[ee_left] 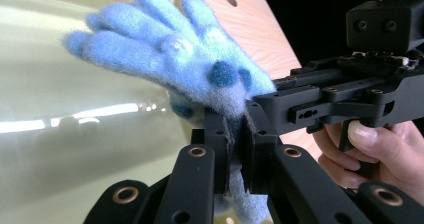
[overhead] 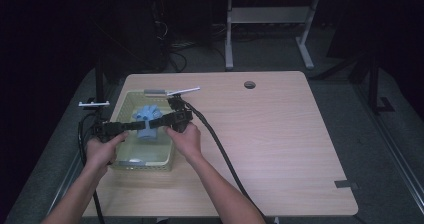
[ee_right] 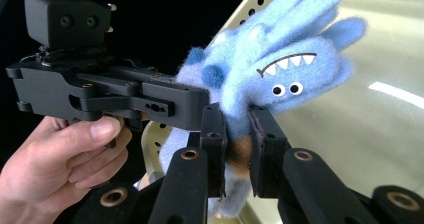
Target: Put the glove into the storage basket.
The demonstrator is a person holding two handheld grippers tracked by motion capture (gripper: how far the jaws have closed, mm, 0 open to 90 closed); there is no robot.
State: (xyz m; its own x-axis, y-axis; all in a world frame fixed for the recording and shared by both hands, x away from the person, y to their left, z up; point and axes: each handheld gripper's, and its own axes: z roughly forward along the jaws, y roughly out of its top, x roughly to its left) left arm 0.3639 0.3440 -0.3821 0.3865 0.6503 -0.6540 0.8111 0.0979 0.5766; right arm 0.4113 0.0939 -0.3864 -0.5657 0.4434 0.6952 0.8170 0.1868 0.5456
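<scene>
1. Here, a fuzzy blue glove (overhead: 148,120) is held over the pale green basket (overhead: 142,162) at the left of centre in the high view, near the left edge of the wooden table (overhead: 280,134).
2. In the left gripper view, the glove's fingers are pointed to the upper left of the frame, and its long axis is run from the cuff at lower centre up to the fingertips at upper left.
3. In the right gripper view, the fingers are pointed to the upper right, and a printed face with eyes and jagged teeth is seen on the fabric.
4. The left gripper (ee_left: 235,149) is clamped on the glove's cuff, its jaws closed on the fabric.
5. The right gripper (ee_right: 237,149) is likewise closed on the cuff, with fabric pinched between its pads.
6. In the high view, the two grippers are brought together from left and right over the basket, meeting at the glove.
7. Both forearms are extended from the bottom of the frame, the left hand (overhead: 102,151) beside the basket's left wall and the right hand (overhead: 185,139) at its right rim.
</scene>
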